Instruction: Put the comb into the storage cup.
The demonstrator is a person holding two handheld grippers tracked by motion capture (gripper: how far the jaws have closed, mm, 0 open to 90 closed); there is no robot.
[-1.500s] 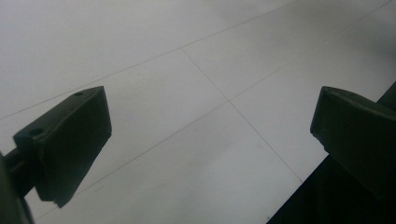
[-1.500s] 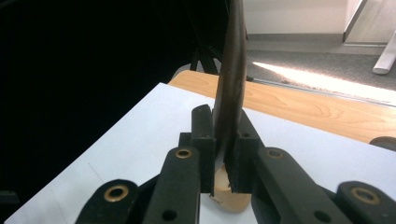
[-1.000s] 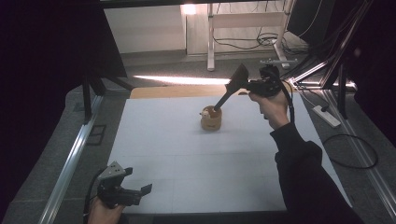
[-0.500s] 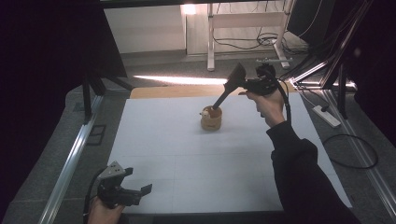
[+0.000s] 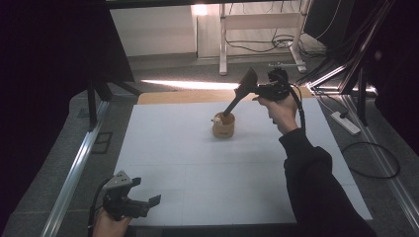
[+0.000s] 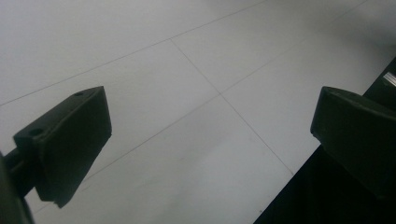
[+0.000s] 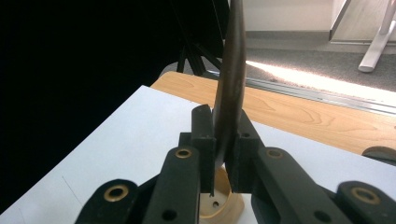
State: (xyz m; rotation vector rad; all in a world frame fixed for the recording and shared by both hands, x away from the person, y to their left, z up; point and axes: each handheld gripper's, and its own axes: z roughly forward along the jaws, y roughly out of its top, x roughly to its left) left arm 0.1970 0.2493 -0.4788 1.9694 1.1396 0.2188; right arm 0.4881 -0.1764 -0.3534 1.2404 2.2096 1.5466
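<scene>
One spatula [image 5: 236, 97] clamped in right tool [image 7: 223, 161], handle seemingly inside holder [image 5: 223, 126] (wooden), left tool [image 6: 210, 135] wide.

I count one dark spatula [image 5: 236, 97], its handle end down in the one wooden holder [image 5: 223, 127] on my tabletop [image 5: 197, 177]. One small pale item [image 5: 216, 119] sits at that holder's rim; I cannot tell what it is. I have two hand-held grippers: left hand-held gripper [image 5: 148, 203] and right hand-held gripper [image 5: 249, 89].
</scene>
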